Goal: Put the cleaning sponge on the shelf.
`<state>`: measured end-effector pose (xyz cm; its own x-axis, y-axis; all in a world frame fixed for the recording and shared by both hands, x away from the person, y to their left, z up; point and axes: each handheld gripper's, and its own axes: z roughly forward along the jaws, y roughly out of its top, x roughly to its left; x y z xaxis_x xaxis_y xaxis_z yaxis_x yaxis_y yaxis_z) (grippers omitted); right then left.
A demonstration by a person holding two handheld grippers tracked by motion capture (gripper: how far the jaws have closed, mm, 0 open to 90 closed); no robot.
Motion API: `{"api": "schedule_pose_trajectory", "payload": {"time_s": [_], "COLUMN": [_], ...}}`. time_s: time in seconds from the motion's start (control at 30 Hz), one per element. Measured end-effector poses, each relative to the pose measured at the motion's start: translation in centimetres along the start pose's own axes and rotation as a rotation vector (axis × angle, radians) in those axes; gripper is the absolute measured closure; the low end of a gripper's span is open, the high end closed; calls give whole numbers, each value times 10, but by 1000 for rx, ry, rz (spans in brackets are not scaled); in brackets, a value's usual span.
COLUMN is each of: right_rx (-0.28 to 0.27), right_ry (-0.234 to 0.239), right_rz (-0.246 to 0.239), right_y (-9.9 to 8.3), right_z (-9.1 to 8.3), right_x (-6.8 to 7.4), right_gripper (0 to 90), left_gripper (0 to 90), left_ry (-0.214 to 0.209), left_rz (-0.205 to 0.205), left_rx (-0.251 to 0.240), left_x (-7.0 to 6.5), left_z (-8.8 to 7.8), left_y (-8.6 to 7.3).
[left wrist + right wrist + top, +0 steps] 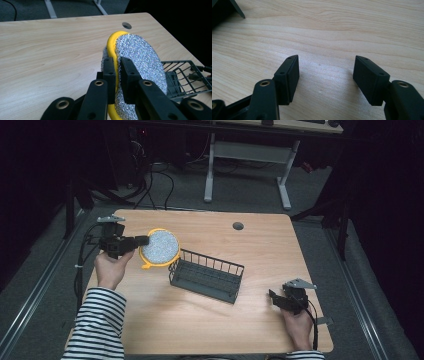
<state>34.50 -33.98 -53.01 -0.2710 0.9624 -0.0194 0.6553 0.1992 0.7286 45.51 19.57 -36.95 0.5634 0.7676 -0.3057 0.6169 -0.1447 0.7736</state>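
Round scourer [140, 60], glittery silver mesh with yellow foam rim, clamped in left gripper [117, 72] jaws. Right gripper [325, 77] jaws wide over wood-grain worktop [260, 245]. Dark wire basket [206, 276] between.

Overhead view; two close tongs-mounted views.

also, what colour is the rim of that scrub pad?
Yellow rim on the scrub pad, with a silver sparkly mesh face. Clearest in the left gripper view.
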Motion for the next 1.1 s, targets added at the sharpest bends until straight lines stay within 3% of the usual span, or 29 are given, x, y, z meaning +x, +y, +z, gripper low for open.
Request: {"api": "schedule_pose_trajectory", "payload": {"time_s": [0.13,0.67,1.1], "right_rx": [0,1,0], "right_ry": [0,1,4], "right_rz": [0,-1,-4], "right_y": [0,0,0], "right_z": [0,0,0], "right_x": [0,0,0], "right_gripper": [378,377,376], "left_gripper": [838,839,838], "left_ry": [-15,-89,-124], "left_rz": [9,111,141], "left_rx": [8,70,103], "left_x": [-5,-46,-65], "left_z": [6,46,74], "left_y": [5,27,30]}}
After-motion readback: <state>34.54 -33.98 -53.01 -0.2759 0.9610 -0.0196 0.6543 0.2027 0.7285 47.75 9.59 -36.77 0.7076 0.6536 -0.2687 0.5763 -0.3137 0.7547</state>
